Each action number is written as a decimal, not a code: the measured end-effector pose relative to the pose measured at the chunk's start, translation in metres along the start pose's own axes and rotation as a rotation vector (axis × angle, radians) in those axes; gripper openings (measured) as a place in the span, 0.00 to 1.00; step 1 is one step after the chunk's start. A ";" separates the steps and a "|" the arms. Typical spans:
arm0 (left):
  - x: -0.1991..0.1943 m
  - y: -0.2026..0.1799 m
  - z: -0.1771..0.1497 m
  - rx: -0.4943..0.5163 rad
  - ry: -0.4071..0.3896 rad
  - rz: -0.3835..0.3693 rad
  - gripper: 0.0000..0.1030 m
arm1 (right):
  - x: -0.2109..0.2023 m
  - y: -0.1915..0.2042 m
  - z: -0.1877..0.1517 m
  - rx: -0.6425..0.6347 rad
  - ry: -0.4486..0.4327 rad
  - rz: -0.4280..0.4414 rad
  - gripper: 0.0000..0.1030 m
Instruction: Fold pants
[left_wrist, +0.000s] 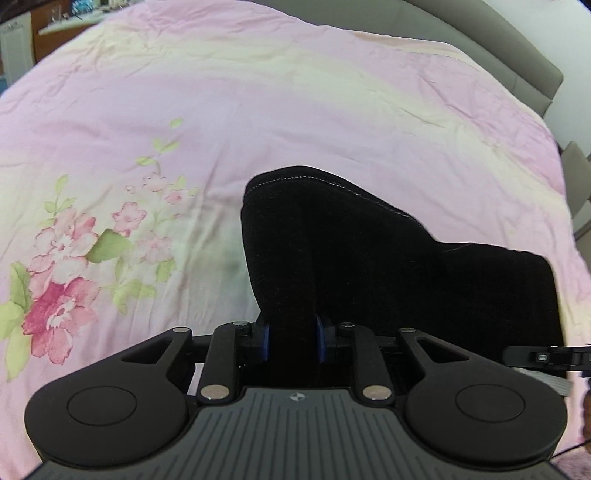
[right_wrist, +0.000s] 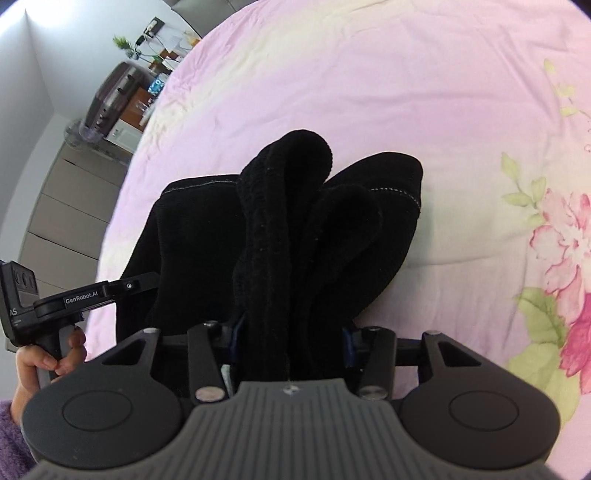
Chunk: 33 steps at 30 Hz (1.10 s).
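We see the left gripper (left_wrist: 292, 341) closed down to a narrow gap, its blue pads (left_wrist: 264, 341) pinching a thick fold of the black pants (left_wrist: 369, 266) between them. The cloth rises straight out from between the fingers and spreads away from the camera over the pink floral bedspread (left_wrist: 258, 110). A stitched hem runs across the top edge of the raised fold, and the rest of the garment trails off to the right, toward the tip of the right gripper (left_wrist: 539, 357), which pokes in at that edge of the left wrist view.

In the right wrist view, the right gripper (right_wrist: 291, 341) stands a little wider, because it is clamped on a bulkier bunch: several rolled layers of the pants (right_wrist: 295, 229) are stacked between its pads. Those layers stand up and point away from the camera, their rounded ends close together, one of them showing a line of pale stitching. To the left a flatter panel of the same garment hangs toward the left gripper (right_wrist: 122, 286), held by a hand (right_wrist: 44, 363) at the lower left edge.

The pants lie over the bedspread (right_wrist: 406, 92), bunched between the two grippers, with their long axis running roughly from one gripper to the other.
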<state>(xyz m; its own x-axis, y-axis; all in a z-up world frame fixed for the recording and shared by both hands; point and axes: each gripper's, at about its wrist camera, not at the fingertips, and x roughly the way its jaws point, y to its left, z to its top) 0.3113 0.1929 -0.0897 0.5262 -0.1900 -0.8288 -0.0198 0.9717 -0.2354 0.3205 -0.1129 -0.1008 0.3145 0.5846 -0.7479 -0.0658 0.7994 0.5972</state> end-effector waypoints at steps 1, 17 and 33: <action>0.001 0.000 -0.003 -0.013 -0.011 0.025 0.29 | 0.004 -0.002 0.002 0.004 0.010 -0.015 0.47; -0.113 -0.060 -0.023 0.176 -0.255 0.340 0.54 | -0.055 0.079 -0.025 -0.376 -0.152 -0.351 0.80; -0.289 -0.107 -0.070 0.543 -0.318 0.351 0.65 | -0.199 0.151 -0.173 -0.594 -0.425 -0.207 0.95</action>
<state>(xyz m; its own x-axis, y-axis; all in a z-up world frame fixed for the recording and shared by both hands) 0.1016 0.1339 0.1391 0.7899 0.1161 -0.6021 0.1485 0.9164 0.3716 0.0845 -0.0846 0.0878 0.7059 0.4071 -0.5796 -0.4268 0.8976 0.1107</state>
